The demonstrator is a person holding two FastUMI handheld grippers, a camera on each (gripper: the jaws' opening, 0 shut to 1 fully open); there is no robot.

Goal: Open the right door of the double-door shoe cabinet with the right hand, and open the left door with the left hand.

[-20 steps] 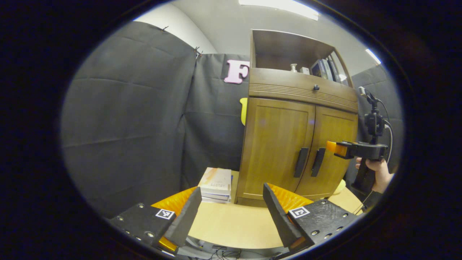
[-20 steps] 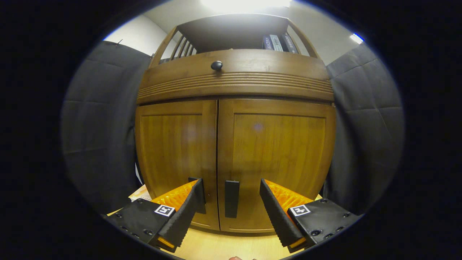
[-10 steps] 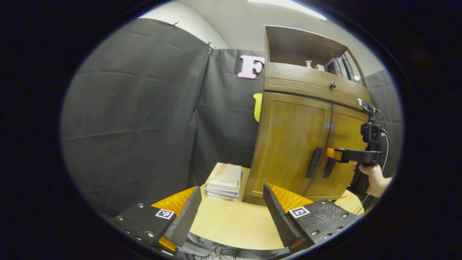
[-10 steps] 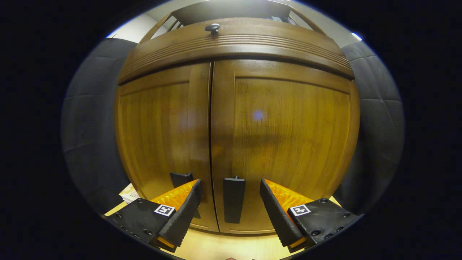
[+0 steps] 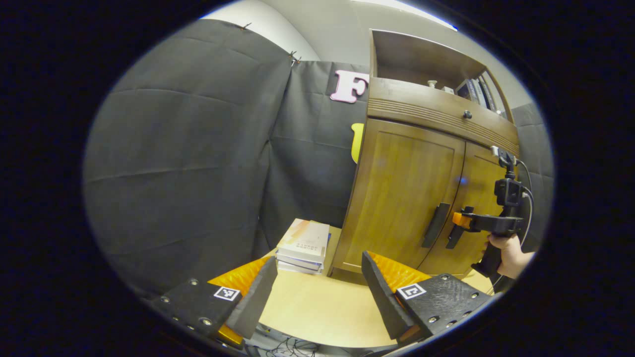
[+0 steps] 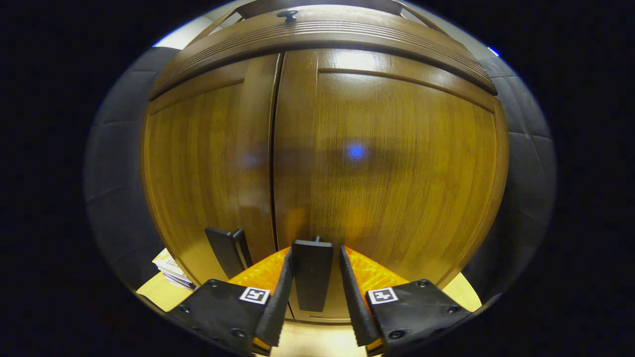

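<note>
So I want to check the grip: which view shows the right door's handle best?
The right gripper view: the right door's handle stands close and central between the right gripper's fingers, which flank it closely; contact is unclear. The left gripper view shows that handle small and far off, partly covered by the gripper.

Shoe cabinet (image 5: 421, 198) standing on the table (image 5: 317, 317)
A stack of books (image 5: 303, 245) is lying just left of it; the right gripper (image 6: 312, 292) is flanking the right door's handle (image 6: 311, 272).

books (image 5: 303, 245): stacked on the table (image 5: 317, 312), just left of the cabinet
upper shelf: more books (image 5: 475, 90), upright
</note>
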